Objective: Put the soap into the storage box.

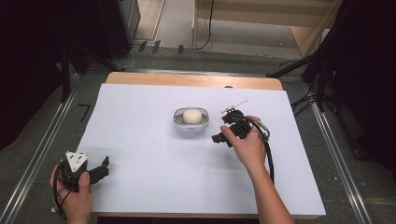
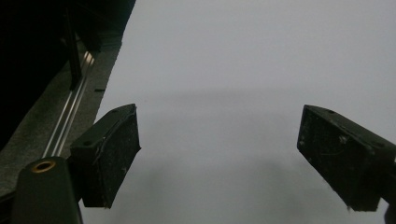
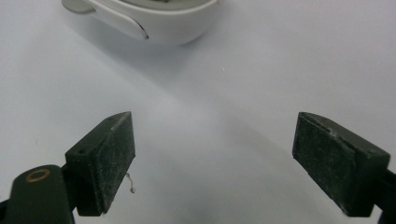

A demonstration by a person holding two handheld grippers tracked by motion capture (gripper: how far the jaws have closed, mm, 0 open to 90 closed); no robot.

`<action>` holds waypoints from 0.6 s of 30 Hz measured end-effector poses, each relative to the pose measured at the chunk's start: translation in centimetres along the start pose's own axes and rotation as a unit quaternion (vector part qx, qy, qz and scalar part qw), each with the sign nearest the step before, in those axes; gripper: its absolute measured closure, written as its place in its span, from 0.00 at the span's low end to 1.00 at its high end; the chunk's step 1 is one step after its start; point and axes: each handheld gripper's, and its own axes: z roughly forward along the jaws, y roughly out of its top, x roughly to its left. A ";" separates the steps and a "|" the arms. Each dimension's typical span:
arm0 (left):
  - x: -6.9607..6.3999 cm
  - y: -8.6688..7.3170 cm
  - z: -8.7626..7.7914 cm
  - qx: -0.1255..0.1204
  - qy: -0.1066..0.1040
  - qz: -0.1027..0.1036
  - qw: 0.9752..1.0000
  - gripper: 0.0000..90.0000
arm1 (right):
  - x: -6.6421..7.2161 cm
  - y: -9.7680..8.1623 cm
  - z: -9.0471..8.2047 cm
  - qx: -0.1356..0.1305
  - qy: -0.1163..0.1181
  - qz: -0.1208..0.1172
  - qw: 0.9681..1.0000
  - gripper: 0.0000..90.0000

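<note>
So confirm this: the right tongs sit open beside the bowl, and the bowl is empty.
Not empty. The high view shows a pale round block sitting inside the bowl. The rest holds: the right tongs sit open beside the bowl, jaws wide apart with nothing between them.

The white sheet (image 1: 154, 154) is evenly lit from above; surroundings are left dark, and close views are softly blurred.

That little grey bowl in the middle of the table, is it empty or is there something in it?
Not empty. In the high view the bowl holds a pale round lump that takes up most of its inside.
</note>
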 end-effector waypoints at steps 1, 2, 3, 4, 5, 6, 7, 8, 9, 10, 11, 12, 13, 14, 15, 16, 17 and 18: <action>0.0 0.0 0.0 0.000 0.000 0.000 1.000 0.16 | -0.1 -0.2 0.0 -0.001 0.001 0.002 1.000 0.16; 0.0 0.0 0.0 0.000 0.000 0.000 1.000 0.16 | -0.3 -0.5 -0.1 -0.003 0.002 0.001 1.000 0.16; 0.0 0.0 0.0 -0.001 0.000 0.000 1.000 0.16 | -0.5 -0.9 -0.2 -0.002 0.000 0.004 1.000 0.16; 0.0 0.0 0.0 -0.001 0.000 0.001 1.000 0.16 | -0.6 -1.2 -0.2 -0.004 0.001 0.006 1.000 0.16; 0.0 0.0 0.0 -0.001 0.000 0.001 1.000 0.16 | -0.8 -1.5 -0.3 -0.002 0.000 0.008 1.000 0.16; 0.0 0.0 0.0 -0.002 0.000 0.001 1.000 0.16 | -1.0 -1.8 -0.4 -0.007 0.002 0.007 1.000 0.16; 0.0 0.0 0.0 -0.002 0.000 0.001 1.000 0.16 | -1.0 -1.8 -0.4 -0.007 0.002 0.007 1.000 0.16; -0.1 0.0 0.0 -0.001 0.001 0.003 1.000 0.16 | -1.4 -2.4 -0.6 -0.011 0.004 0.010 1.000 0.16; -0.1 0.0 0.0 -0.001 0.001 0.003 1.000 0.16 | -1.4 -2.4 -0.6 -0.011 0.004 0.010 1.000 0.16; -0.1 0.0 0.0 0.000 0.002 0.004 1.000 0.16 | -1.8 -3.1 -0.7 -0.016 0.005 0.014 1.000 0.16; -0.1 0.0 0.0 0.000 0.002 0.004 1.000 0.16 | -2.0 -3.3 -0.8 -0.019 0.006 0.013 1.000 0.16; -0.1 0.0 0.0 0.000 0.002 0.005 1.000 0.16 | -2.1 -3.6 -0.9 -0.021 0.006 0.017 1.000 0.16; -0.1 0.0 0.0 0.000 0.002 0.005 1.000 0.16 | -2.2 -3.9 -1.0 -0.023 0.006 0.017 1.000 0.16; -0.1 0.0 0.0 -0.001 0.002 0.005 1.000 0.16 | -2.4 -4.2 -1.1 -0.024 0.006 0.015 1.000 0.16; -0.1 0.0 0.0 -0.001 0.002 0.005 1.000 0.16 | -2.4 -4.2 -1.1 -0.024 0.006 0.015 1.000 0.16; -0.1 0.0 0.0 -0.001 0.003 0.007 1.000 0.16 | -2.5 -4.4 -1.2 -0.027 0.006 0.016 0.999 0.16; -0.2 0.0 0.0 0.000 0.005 0.010 1.000 0.16 | -2.8 -5.0 -1.4 -0.032 0.005 0.019 0.999 0.16; -0.2 0.0 0.0 0.000 0.006 0.012 1.000 0.16 | -2.9 -5.1 -1.5 -0.033 0.006 0.017 0.999 0.16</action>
